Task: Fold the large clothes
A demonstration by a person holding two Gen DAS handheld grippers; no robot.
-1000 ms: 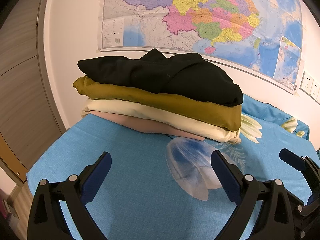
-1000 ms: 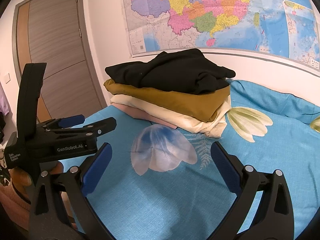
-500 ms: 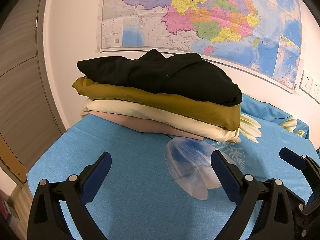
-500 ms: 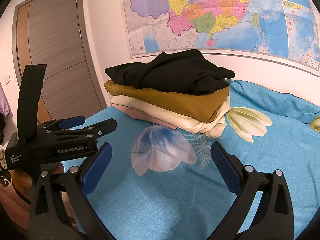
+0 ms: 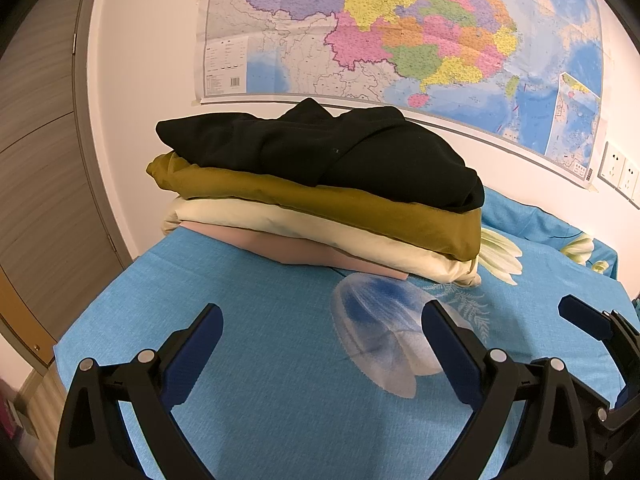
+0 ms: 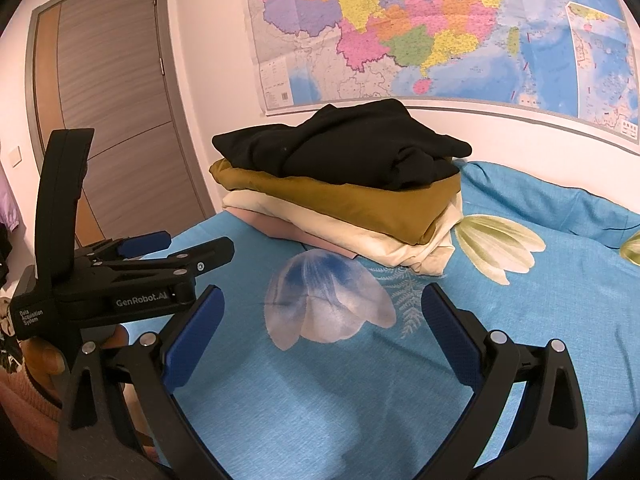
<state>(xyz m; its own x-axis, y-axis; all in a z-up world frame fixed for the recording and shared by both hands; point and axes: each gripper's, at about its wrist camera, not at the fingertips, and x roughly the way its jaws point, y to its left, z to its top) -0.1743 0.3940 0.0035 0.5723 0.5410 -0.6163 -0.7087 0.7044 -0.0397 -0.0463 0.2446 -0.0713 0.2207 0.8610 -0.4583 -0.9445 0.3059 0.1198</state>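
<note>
At the centre of both wrist views a stack of folded clothes (image 5: pixel 316 200) sits on the bed (image 5: pixel 280 380), near the wall at its far edge. The stack has four layers: a black garment (image 5: pixel 320 152) on top, somewhat rumpled, then a mustard-brown piece (image 5: pixel 340 208), a cream piece (image 5: pixel 320 232), and a pale pink piece (image 5: pixel 292 250) at the bottom, touching the blue sheet. The sheet carries a large pale flower print (image 6: pixel 328 300) just in front of the stack.

In the lower part of the left wrist view, the left hand-held gripper (image 5: pixel 322 344) hovers above the sheet with its blue-padded fingers spread wide and nothing between them. The right hand-held gripper (image 6: pixel 322 324) fills the bottom of the right wrist view the same way, fingers apart and empty, well short of the stack. At the lower left of the right view the left tool appears from the side, with a hand (image 6: pixel 44 360) and a pink sleeve (image 6: pixel 24 396) beneath it.

A coloured map (image 5: pixel 400 32) hangs on the wall across the upper frame, and a grey door (image 6: pixel 108 120) stands at the upper left of the right view.
</note>
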